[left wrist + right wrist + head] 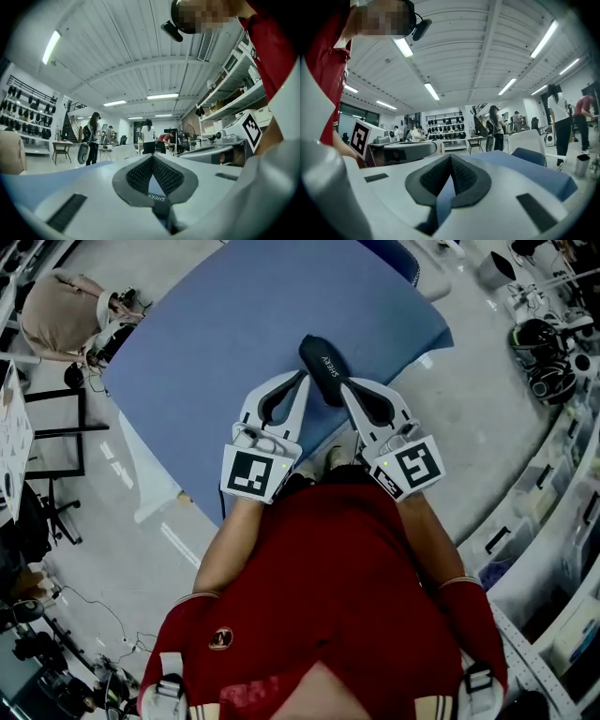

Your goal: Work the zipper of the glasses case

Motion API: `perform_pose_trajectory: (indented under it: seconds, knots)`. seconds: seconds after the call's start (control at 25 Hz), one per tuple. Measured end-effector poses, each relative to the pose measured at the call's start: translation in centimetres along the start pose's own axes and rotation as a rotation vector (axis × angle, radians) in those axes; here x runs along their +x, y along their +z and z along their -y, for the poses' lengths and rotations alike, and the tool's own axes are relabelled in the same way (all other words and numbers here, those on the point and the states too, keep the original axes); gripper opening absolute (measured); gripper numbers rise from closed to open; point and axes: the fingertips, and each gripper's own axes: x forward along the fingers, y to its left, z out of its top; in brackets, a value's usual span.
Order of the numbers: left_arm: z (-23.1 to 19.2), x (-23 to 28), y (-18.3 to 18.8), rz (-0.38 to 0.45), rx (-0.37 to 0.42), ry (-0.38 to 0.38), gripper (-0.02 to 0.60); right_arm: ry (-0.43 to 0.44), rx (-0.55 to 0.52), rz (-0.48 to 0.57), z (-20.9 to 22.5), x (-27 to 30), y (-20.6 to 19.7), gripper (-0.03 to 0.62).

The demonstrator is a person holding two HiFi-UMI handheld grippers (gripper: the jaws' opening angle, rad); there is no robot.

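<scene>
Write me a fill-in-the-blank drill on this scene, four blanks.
The case bears the white word ____.
The table below it is ____.
The left gripper has its jaws ____ on the case.
The person's shirt is ____.
Missing words: SHERY; blue; shut; red.

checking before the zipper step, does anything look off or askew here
Nothing stands out. The glasses case looks intact, pinched between the left gripper and right gripper over the blue table.
</scene>
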Motion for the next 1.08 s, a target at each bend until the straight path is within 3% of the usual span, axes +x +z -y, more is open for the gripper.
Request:
perform_pose_trajectory:
  seconds: [0.48,1.08]
  knots:
    - [1.0,-0.1,0.9,0.005,0.02,0.062,0.008,0.033,0.014,0.032,0.9,-1.6,0.7,-0.003]
    - [1.4,0.5,0.2,-0.012,0.018,0.069,0.008,0.032,0.025,0.018,2.0,-1.9,-0.2,-0.003]
